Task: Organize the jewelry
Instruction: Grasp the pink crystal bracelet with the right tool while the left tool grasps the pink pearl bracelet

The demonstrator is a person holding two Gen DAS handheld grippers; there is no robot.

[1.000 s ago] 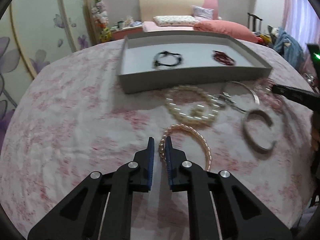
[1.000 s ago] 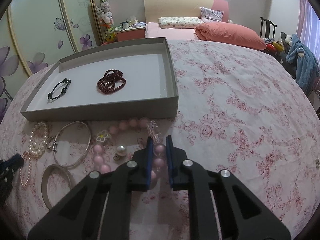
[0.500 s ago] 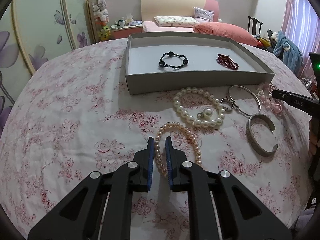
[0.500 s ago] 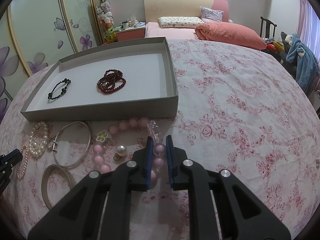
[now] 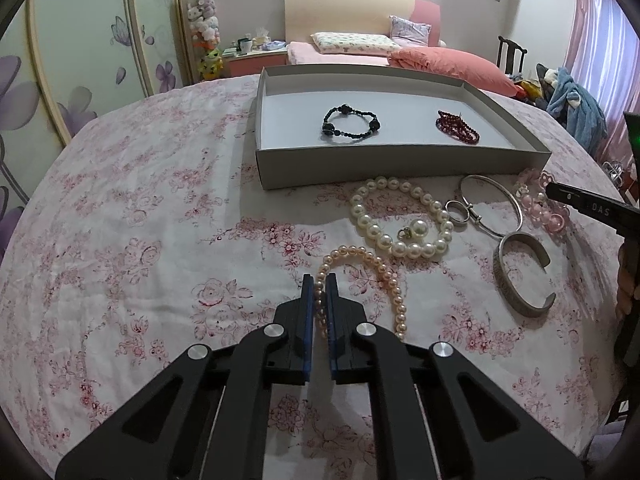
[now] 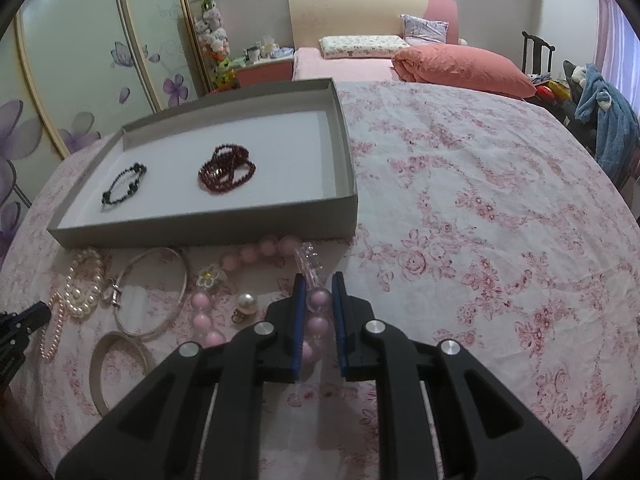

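pink-flowered cloth (image 5: 140, 220) covers the bench where the jewelry lies. the left gripper (image 5: 319, 284) has its jaws closed on the small pink pearl strand (image 5: 384, 272), pinching its near left side. the right gripper (image 6: 319, 286) has its jaws clamped on a bead of the pink bead bracelet (image 6: 256, 252). just beyond, the grey tray (image 5: 400, 168) holds a black bead bracelet (image 5: 350, 124) and a dark red bead bracelet (image 5: 458, 127), apart from each other. between tray and grippers lie a white pearl bracelet (image 5: 400, 216), a thin silver bangle (image 5: 492, 200) and an open silver cuff (image 5: 520, 276).
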